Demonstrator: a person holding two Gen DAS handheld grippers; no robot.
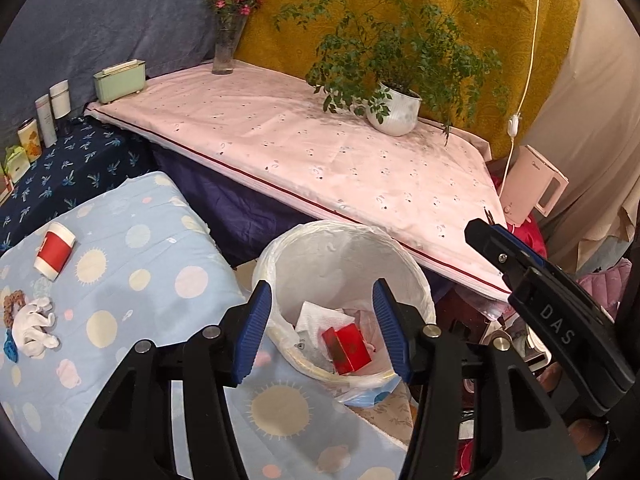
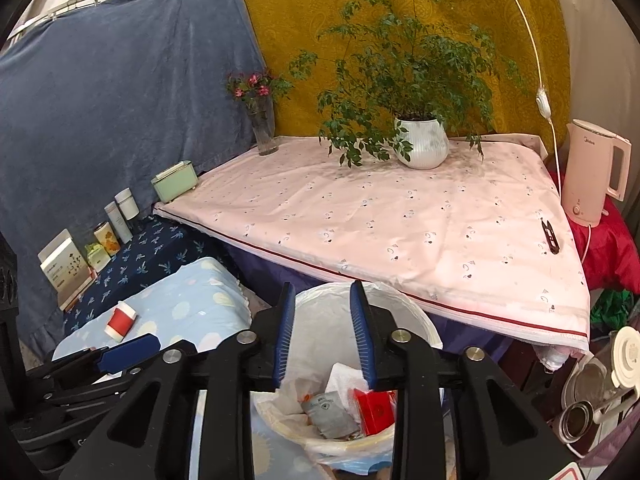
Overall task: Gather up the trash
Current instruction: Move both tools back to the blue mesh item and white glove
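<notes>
A white lined trash bin (image 1: pixel 320 248) (image 2: pixel 416 316) stands between the pink table and the blue dotted surface. Inside lie a red box (image 1: pixel 351 349) (image 2: pixel 374 410), white tissue (image 1: pixel 320 318) and a grey packet (image 2: pixel 330 414). My left gripper (image 1: pixel 322 328) is open and empty over the bin. My right gripper (image 2: pixel 322 334) is open and empty above the bin; it also shows at the right of the left wrist view (image 1: pixel 540 288). A red and white paper cup (image 1: pixel 54 250) (image 2: pixel 120 320) lies on the blue dotted cloth (image 1: pixel 140 280). A crumpled white tissue (image 1: pixel 34 326) lies nearer its left edge.
The pink table (image 2: pixel 400 220) holds a potted plant (image 2: pixel 422 142), a flower vase (image 2: pixel 264 128), a green box (image 2: pixel 175 180) and small black scissors (image 2: pixel 550 236). A pink kettle (image 2: pixel 592 172) stands right. Bottles and cartons (image 2: pixel 108 236) line the dark blue cloth.
</notes>
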